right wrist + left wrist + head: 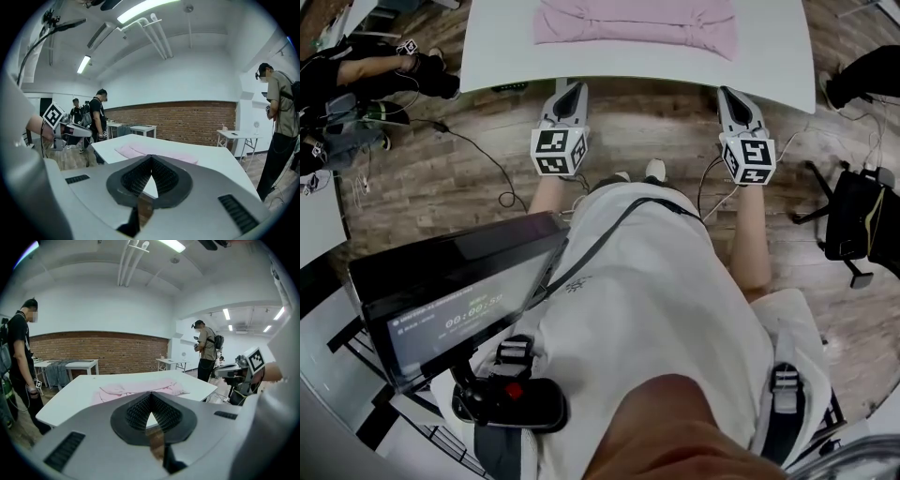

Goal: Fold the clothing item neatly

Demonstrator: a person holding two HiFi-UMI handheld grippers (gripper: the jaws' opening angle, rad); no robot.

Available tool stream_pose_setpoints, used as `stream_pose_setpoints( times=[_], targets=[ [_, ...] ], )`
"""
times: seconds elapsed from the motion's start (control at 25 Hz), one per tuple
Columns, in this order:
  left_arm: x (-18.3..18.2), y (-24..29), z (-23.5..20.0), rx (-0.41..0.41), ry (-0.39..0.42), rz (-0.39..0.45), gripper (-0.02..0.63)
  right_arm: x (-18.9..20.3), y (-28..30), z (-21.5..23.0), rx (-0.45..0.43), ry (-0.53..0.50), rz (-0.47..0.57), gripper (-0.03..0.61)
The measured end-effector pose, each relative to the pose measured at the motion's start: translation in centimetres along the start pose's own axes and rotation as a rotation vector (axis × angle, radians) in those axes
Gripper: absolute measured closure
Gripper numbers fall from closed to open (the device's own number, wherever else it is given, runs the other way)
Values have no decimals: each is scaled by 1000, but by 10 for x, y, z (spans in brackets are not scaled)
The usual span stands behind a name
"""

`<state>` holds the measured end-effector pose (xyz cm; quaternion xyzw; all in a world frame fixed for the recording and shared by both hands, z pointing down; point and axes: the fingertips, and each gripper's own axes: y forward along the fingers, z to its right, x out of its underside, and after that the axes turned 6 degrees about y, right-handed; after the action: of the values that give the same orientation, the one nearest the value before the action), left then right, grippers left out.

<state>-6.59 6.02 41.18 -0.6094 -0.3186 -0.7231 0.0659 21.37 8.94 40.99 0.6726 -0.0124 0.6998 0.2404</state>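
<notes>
Left tongs (571,89) and right tongs (728,93) both pinched tight, empty, short of counter (492,52) edge; pink garment (633,23) lies flattened crosswise, reachable by both.

place: robotics lab | evidence: brick wall (93,352); white worktables (82,363); ceiling strip lights (145,9); floor cables (478,155)

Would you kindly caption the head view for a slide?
Left gripper and right gripper, both shut and empty, at the near edge of a white table bearing a pink garment.
</notes>
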Motion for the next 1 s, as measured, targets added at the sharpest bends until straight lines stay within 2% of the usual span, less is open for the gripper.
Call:
stream_pose_setpoints(
  times=[0.28, 0.56, 0.76, 1.0],
  targets=[
    [-1, -49, 10, 42, 11, 26, 612, -14, -41, -31, 53, -20, 13, 575],
    [29, -97, 7, 80, 30, 34, 612, 3, -67, -74, 104, 9, 34, 575],
    [49, -118, 8, 114, -8, 31, 612, 14, -82, -96, 113, 45, 62, 575],
    [46, -163, 17, 181, -58, 91, 612, 7, -137, -142, 142, 31, 93, 575]
  ],
)
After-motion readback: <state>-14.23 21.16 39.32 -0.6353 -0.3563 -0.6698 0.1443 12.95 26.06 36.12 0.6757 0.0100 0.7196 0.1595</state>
